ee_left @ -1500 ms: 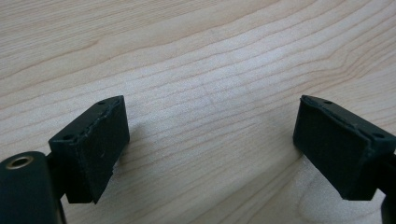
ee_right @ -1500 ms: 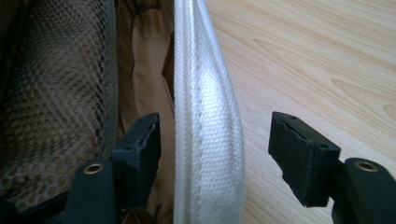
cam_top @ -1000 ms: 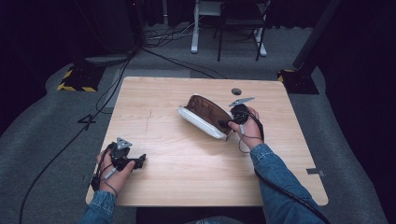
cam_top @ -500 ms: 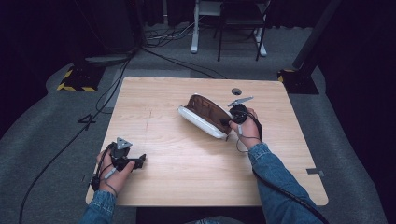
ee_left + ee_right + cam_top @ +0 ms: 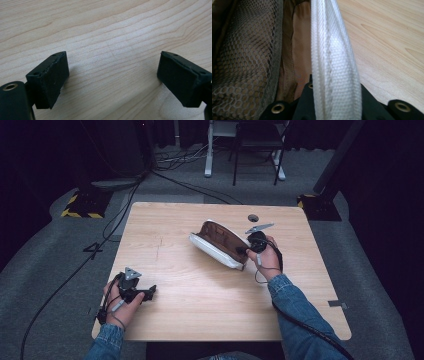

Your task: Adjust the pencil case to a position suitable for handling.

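A white case (image 5: 216, 251) with a brown lining lies open on its side in the middle of the wooden table (image 5: 200, 300). My right gripper (image 5: 243, 251) reaches it from the right and is shut on its white woven rim (image 5: 332, 50), which runs up between the two black jaws of that gripper (image 5: 335, 100). Left of the rim I see the brown lining and a mesh pocket (image 5: 242, 50). My left gripper (image 5: 149, 292) rests near the table's front left corner, far from the case. In its own view the left gripper (image 5: 112, 75) is open over bare wood.
A small dark round hole (image 5: 253, 218) sits in the tabletop behind the right hand. Cables cross the grey floor at the left, near a black-and-yellow striped base (image 5: 80, 202). Desk and chair legs (image 5: 240, 155) stand beyond the far edge.
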`<state>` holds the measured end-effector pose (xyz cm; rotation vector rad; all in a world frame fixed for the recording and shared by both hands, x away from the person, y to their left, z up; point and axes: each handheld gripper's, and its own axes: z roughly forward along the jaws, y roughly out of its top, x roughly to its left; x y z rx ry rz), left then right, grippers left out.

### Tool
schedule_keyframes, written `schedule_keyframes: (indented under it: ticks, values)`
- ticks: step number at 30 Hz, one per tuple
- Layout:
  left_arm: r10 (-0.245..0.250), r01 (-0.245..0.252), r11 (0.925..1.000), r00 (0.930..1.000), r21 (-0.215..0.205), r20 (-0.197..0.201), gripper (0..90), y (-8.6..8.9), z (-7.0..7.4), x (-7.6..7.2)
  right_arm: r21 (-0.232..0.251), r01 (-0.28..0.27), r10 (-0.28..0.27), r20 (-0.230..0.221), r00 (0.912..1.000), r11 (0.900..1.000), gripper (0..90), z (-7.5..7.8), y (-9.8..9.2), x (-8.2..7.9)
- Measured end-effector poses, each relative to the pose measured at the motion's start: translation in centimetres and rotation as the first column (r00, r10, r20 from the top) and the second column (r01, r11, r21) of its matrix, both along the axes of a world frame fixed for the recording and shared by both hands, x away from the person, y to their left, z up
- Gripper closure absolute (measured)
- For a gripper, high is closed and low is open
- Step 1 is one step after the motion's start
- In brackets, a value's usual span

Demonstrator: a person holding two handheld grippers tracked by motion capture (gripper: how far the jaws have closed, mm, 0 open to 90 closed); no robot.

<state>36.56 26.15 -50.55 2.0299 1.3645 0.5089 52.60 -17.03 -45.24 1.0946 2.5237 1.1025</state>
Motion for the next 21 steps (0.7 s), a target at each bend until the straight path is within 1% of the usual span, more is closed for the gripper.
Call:
schedule_keyframes:
  ticks: [2, 4, 7, 9, 12, 13, 14, 15, 17, 19, 21]
  values:
    - [-0.001, 0.001, 1.0, 1.0, -0.001, 0.0, 10.5, 0.0, 0.0, 0.0, 0.008, -0.014, 0.014, 0.001, 0.9999, 1.0, 87.1, 0.4, -0.1, -0.4]
    - [-0.003, 0.003, 1.0, 1.0, -0.001, 0.0, 10.4, 0.0, 0.0, 0.0, 0.009, -0.014, 0.014, 0.0, 0.9999, 1.0, 87.1, 0.6, -0.1, -0.5]
    - [-0.004, 0.004, 1.0, 1.0, 0.0, 0.0, 10.4, 0.0, 0.0, 0.0, 0.014, -0.038, 0.038, 0.009, 0.9992, 0.999, 87.1, 1.5, -0.3, -1.3]
    - [-0.004, 0.004, 1.0, 1.0, 0.0, -0.001, 10.4, 0.0, 0.0, 0.0, 0.017, -0.043, 0.042, 0.012, 0.999, 0.999, 87.1, 1.7, -0.3, -1.4]
    - [-0.006, 0.006, 1.0, 1.0, -0.001, -0.001, 10.4, 0.0, 0.0, 0.1, 0.03, -0.062, 0.061, 0.02, 0.9979, 0.998, 87.1, 2.5, -0.5, -2.1]
    - [-0.006, 0.006, 1.0, 1.0, 0.0, -0.002, 10.4, 0.0, 0.0, 0.1, 0.034, -0.075, 0.074, 0.025, 0.9969, 0.997, 87.1, 3.0, -0.6, -2.5]
    - [-0.006, 0.006, 1.0, 1.0, 0.0, -0.002, 10.4, 0.0, 0.0, 0.1, 0.034, -0.075, 0.074, 0.025, 0.9969, 0.997, 87.1, 3.0, -0.6, -2.5]
    - [-0.007, 0.007, 1.0, 1.0, 0.002, 0.0, 10.4, 0.0, 0.0, 0.1, 0.037, -0.088, 0.087, 0.031, 0.9957, 0.995, 87.0, 3.5, -0.7, -3.0]
    - [-0.006, 0.006, 1.0, 1.0, 0.0, -0.002, 10.4, 0.0, 0.0, 0.1, 0.039, -0.094, 0.093, 0.031, 0.9952, 0.995, 87.0, 3.6, -0.7, -3.2]
    - [-0.006, 0.006, 1.0, 1.0, 0.0, -0.002, 10.4, 0.0, 0.0, 0.1, 0.045, -0.118, 0.117, 0.037, 0.9925, 0.992, 87.0, 4.3, -0.8, -4.2]
    - [-0.007, 0.007, 1.0, 1.0, 0.001, -0.002, 10.4, 0.0, 0.0, 0.1, 0.051, -0.128, 0.126, 0.042, 0.9911, 0.99, 87.1, 4.6, -0.9, -4.8]
